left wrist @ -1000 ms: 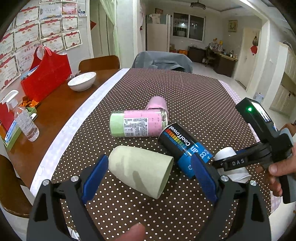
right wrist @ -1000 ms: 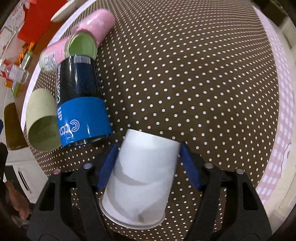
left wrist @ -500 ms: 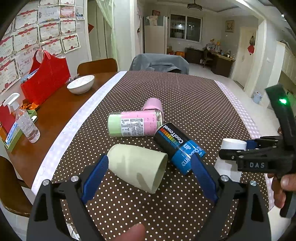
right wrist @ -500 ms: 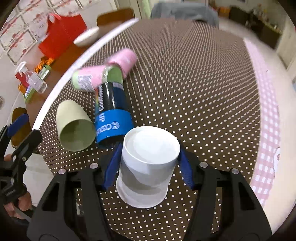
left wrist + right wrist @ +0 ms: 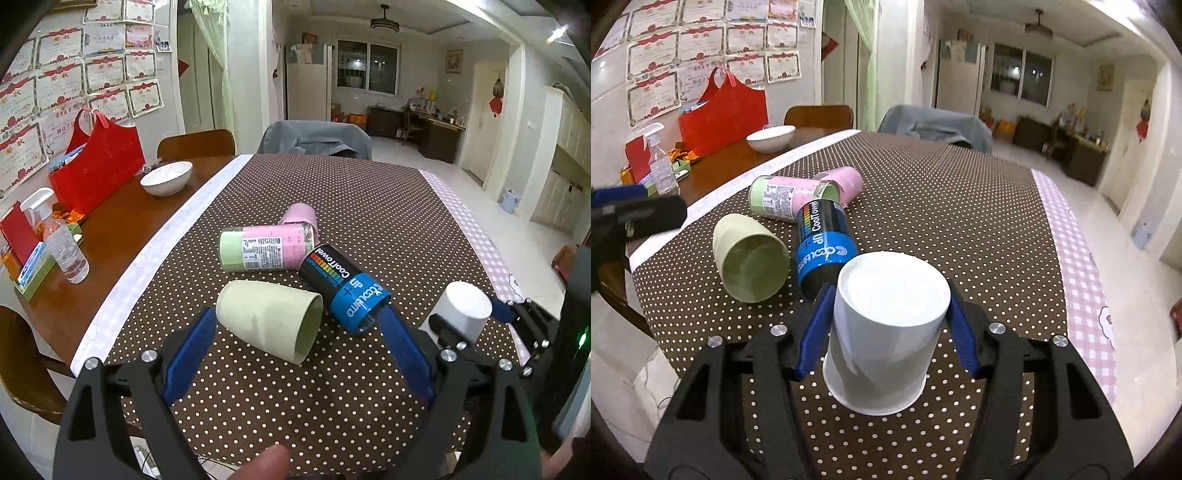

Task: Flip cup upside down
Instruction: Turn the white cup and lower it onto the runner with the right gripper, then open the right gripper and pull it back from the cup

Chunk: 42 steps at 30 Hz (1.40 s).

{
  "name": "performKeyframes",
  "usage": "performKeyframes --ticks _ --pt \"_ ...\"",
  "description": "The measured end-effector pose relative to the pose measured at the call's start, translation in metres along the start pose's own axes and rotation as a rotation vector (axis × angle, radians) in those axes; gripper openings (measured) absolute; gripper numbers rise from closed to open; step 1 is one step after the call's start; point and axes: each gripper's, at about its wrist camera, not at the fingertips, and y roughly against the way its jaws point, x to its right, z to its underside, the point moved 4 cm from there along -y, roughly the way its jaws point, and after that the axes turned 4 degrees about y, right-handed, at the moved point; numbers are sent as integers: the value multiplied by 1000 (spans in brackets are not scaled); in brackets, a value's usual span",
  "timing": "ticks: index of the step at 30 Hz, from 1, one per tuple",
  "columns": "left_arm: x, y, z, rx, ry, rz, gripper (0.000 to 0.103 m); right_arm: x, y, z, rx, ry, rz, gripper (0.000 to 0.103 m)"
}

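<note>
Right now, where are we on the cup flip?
Mostly done: the white cup is already inverted, base up, rim down near the dotted tablecloth. In hand: the right gripper is shut on it. Left: seat it and release. The left gripper is open over the green cup, which lies on its side.

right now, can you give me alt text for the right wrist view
The right gripper clamps a white paper cup held base-up above a brown polka-dot tablecloth. Behind lie a green cup, a blue-black CoolTowel canister and a pink-green canister.
</note>
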Motion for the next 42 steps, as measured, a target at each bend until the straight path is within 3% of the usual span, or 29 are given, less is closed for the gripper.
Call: performKeyframes --ticks 13,16,18,23,42 --pt "8 7 14 -3 -18 0 89 -10 -9 26 13 -7 14 59" --pt "9 10 16 2 -19 -2 89 -8 -7 28 12 -28 3 66" --pt "10 12 16 7 -21 -4 89 -6 -3 29 22 -50 -11 78" --pt "11 20 17 20 -27 -9 89 -1 5 26 22 -102 -37 94" --pt "13 64 19 116 -58 -38 89 23 73 -10 111 -234 -68 97"
